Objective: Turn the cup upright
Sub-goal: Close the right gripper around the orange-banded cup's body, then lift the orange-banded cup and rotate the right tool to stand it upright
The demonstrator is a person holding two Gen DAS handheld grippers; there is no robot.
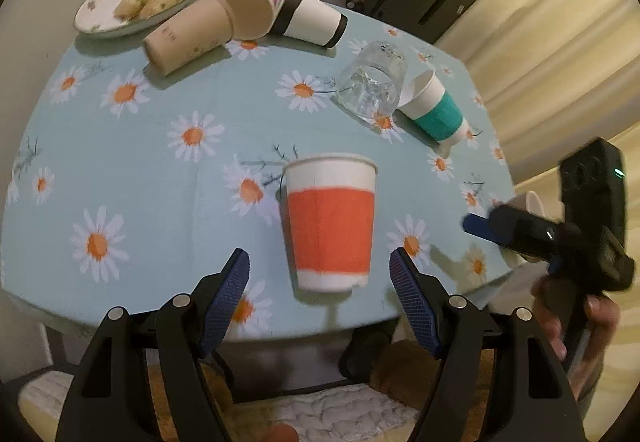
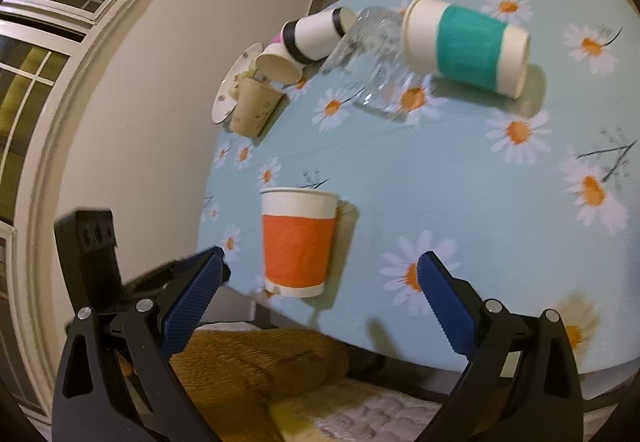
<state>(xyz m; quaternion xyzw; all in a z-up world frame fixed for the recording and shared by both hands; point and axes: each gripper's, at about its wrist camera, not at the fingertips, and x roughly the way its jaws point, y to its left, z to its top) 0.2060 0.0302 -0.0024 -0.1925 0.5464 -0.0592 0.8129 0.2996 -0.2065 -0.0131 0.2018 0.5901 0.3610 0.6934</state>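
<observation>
Currently the orange-banded paper cup (image 1: 331,220) is seen standing upright, mouth up, on the daisy tablecloth (image 1: 160,178) near the table's front edge. The left gripper (image 1: 319,274) is held wide, nothing gripped, its blue pads (image 1: 226,298) flanking the cup's base but set back from it, apart. The right gripper (image 2: 320,294) is likewise spread wide and empty, with the same cup (image 2: 298,242) between and beyond its fingers, not touched. Beyond the orange cup and to its right, a teal-banded cup (image 1: 434,108) lies on its side, just beside an overturned clear glass (image 1: 372,82). Farther back from the orange cup, a tan cup (image 1: 188,36) and a black-and-white cup (image 1: 310,18) lie tipped near a plate of food (image 1: 136,0).
</observation>
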